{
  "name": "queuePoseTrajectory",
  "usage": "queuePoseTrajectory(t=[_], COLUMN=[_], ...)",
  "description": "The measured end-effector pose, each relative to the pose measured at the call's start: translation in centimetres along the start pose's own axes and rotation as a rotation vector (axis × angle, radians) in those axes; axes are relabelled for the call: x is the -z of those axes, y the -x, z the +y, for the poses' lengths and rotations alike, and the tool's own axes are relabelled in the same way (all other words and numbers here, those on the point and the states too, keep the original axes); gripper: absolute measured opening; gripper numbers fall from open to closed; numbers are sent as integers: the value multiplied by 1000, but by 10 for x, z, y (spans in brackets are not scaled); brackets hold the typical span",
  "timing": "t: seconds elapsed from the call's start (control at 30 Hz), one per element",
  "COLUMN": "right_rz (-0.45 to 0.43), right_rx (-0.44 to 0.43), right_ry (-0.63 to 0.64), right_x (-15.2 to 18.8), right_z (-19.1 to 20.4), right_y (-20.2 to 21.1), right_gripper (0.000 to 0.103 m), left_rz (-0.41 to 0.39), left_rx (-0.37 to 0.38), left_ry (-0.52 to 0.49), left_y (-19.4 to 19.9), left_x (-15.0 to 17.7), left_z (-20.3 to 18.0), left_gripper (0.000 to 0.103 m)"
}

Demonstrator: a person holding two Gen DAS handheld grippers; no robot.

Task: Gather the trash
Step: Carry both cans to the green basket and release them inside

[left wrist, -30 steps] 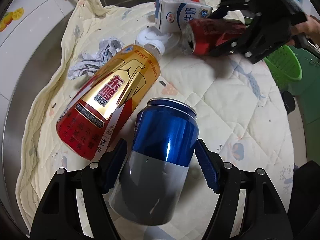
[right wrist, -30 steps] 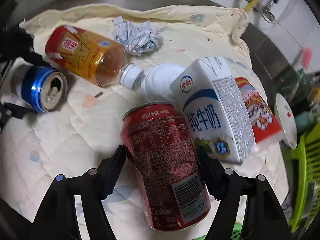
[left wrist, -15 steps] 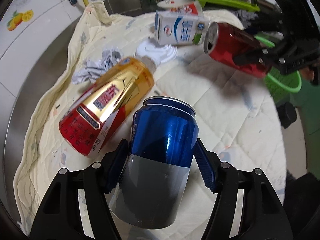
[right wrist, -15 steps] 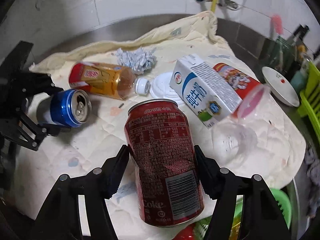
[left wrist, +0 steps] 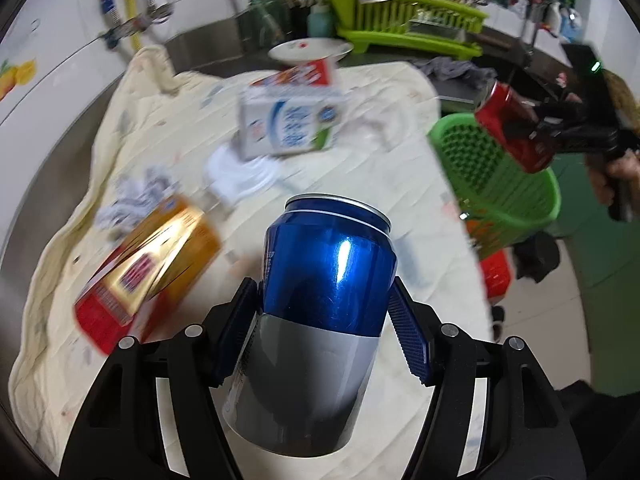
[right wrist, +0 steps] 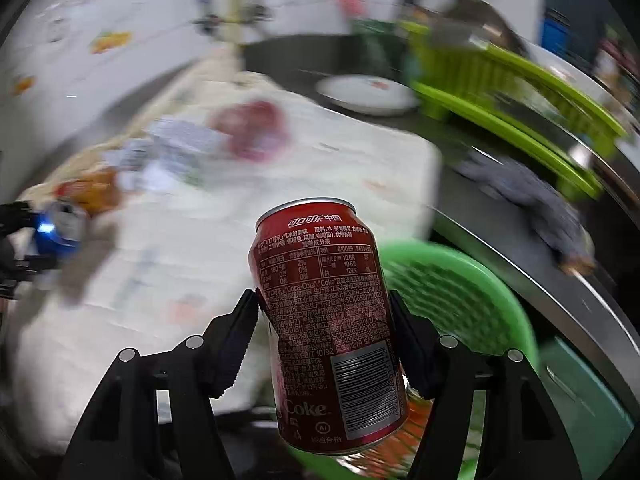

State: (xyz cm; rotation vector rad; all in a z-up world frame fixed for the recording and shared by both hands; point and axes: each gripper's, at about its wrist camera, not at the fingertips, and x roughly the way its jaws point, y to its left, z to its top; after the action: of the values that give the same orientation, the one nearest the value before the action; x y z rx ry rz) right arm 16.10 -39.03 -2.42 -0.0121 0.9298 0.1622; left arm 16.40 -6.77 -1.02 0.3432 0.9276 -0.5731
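both grippers are loaded: the left gripper (left wrist: 326, 344) has its fingers clenched on a blue can (left wrist: 320, 308) above the cloth, and the right gripper (right wrist: 324, 344) grasps a red cola can (right wrist: 328, 320) over the green basket (right wrist: 460, 292). neither is dropped yet. a milk carton (left wrist: 288, 124), a golden bottle (left wrist: 148, 268) and crumpled paper (left wrist: 136, 192) wait on the desk.

Left wrist view looks steeply down along its fingers, close over the cream quilted cloth (left wrist: 400, 152), round green plastic basket (left wrist: 520, 200) at 2 o'clock. Right wrist view tilts down likewise, nearer that basket (right wrist: 460, 280) at 4 o'clock. Both views share cloth (right wrist: 320, 168), basket, lime-green dish rack (left wrist: 408, 16) (right wrist: 500, 92).
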Motion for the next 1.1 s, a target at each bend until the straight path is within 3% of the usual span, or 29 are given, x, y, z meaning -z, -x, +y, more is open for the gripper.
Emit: queuePoseTrajectory(t=[0.13,0.3,0.43,0.9,1.1], right_rz=[54,82,73,-67,-107], right_rx=[78,102,93,99,132], right_ry=[-87,-185,-251,-286,-277], right_x=[27,54,67,102,124], right_z=[-40,-72,-91,-111,-114], right_y=[-16,-34,-36,36,65], right_gripper=[63,64,74,85,88], left_rz=[-23,-49,-56,7,70], left_rx=[53,123,171,268,251], left_ry=[-21,-54,-80,-93,-106], left_y=[-7,-18,-31,-103,-141], left_x=[-21,-51,-75,-127,-136], left_z=[-27,-65,-96,-193,-229], left_gripper=[65,65,65,65,65])
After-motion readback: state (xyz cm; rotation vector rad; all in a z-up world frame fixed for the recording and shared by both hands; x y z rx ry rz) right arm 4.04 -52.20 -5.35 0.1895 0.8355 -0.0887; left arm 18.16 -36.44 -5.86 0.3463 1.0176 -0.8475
